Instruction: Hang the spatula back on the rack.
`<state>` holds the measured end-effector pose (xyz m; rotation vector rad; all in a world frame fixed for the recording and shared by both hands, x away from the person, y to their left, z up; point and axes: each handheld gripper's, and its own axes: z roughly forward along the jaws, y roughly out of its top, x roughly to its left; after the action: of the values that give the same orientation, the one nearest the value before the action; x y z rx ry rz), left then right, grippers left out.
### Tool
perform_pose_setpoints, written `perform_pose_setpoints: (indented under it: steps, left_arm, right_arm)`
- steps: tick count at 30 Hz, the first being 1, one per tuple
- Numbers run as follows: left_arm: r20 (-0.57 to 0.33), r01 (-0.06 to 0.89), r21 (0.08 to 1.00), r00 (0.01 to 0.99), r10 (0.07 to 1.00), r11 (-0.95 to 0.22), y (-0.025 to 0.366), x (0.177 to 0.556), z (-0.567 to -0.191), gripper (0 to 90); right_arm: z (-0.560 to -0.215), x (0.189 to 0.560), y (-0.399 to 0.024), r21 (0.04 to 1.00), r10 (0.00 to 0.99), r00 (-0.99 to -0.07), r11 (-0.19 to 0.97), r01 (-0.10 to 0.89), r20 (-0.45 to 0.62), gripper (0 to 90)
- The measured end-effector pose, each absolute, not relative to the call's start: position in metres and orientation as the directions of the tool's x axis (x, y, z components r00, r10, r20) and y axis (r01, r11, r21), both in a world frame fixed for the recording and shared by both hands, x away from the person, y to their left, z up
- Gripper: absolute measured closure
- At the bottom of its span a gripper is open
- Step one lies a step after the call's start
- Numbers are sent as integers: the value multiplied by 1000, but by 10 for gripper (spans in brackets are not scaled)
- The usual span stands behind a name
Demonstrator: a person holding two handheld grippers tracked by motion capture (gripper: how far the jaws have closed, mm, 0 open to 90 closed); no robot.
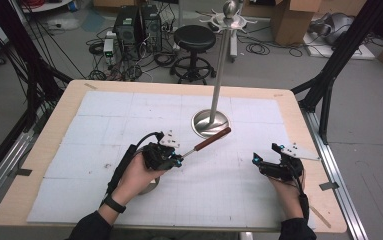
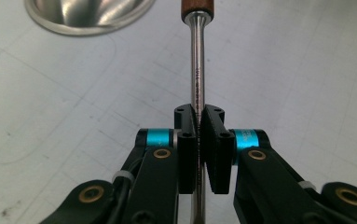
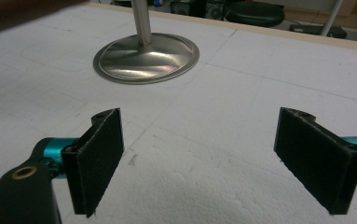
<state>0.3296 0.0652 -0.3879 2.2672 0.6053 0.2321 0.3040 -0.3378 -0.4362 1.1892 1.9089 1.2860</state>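
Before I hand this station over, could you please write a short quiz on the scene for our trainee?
1. True or false: the left gripper is shut on the metal shaft of the tool.
2. Which gripper has its jaws spread wide with nothing between them? A) left B) right
3. Fill in: the tool's wooden handle points toward the round base of the ____.

Key
1. True; the high view shows the tool lifted at a slant.
2. B, the right gripper, above bare white table cover.
3. Stand.
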Motion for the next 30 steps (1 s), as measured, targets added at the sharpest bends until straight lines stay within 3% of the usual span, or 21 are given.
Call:
perform_pose_setpoints:
  steps: [18,30]
  left_arm:
    - [-15,221,930,822,570,-295,115,338,-330,844]
    - [31,89,981,804,593,-171,136,334,-294,844]
  right_arm:
    - [-437,305,-337,917,886,-463,162,364,28,152]
    - [-437,305,-337,917,886,-462,161,364,28,152]
